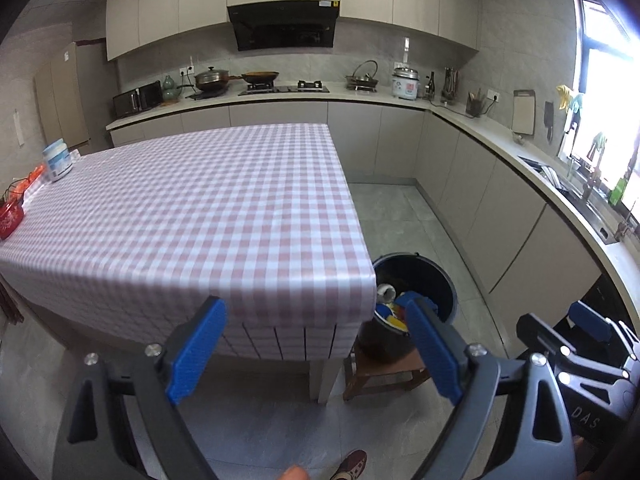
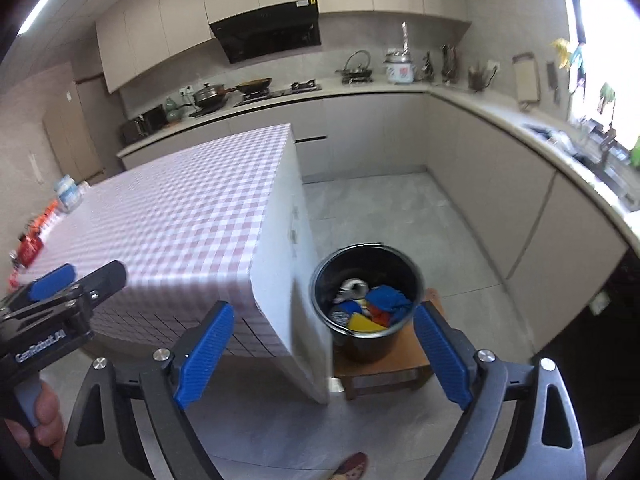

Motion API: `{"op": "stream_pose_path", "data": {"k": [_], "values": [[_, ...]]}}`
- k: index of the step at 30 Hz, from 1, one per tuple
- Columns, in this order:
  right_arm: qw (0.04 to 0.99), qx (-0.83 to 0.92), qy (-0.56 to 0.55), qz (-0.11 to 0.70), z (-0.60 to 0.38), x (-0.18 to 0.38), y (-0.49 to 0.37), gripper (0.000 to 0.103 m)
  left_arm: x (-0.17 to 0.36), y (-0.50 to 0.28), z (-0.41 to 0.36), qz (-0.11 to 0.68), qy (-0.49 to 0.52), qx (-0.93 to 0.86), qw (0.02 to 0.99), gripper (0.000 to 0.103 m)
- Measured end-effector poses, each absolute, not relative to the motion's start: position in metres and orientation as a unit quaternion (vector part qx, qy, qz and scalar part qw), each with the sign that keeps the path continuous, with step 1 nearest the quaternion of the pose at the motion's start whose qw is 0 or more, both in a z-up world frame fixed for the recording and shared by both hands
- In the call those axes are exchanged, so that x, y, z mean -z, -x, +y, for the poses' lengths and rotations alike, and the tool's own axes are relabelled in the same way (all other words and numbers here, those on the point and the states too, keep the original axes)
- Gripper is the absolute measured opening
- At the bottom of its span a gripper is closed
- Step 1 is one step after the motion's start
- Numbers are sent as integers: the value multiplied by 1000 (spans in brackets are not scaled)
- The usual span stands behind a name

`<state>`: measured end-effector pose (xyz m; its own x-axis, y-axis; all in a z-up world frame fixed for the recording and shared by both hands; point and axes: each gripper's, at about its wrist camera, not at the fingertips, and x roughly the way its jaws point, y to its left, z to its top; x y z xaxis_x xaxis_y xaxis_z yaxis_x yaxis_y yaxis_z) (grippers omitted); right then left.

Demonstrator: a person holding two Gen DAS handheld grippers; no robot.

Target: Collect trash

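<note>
I read this as the tail end of collecting: the table with its glossy pink-and-white checked oilcloth looks bare across the middle, with only a white lidded tub and some red packaging at its far left edge. Whether those count as trash I can't tell, so my next move calls for a look along that edge before reaching.

The round black plastic bucket sits on a low brown wooden stool just beside the table corner. Inside lies the crumpled trash: blue, yellow, red and grey-white scraps, soft and wrinkled.

My left gripper and right gripper both stand wide apart, ribbed blue pads gripping nothing.
</note>
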<state>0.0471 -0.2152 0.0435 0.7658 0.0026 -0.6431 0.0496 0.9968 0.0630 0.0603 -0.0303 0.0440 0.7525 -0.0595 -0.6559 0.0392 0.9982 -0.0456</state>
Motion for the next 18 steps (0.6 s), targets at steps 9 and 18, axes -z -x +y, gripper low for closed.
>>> {"op": "stream_pose_path", "data": {"k": [9, 18], "values": [[941, 20, -50, 333, -213, -59, -4, 94, -51, -26, -28, 345, 25, 20, 938, 92], [945, 5, -57, 322, -231, -71, 4, 94, -53, -14, -47, 333, 18, 0, 943, 92]]}}
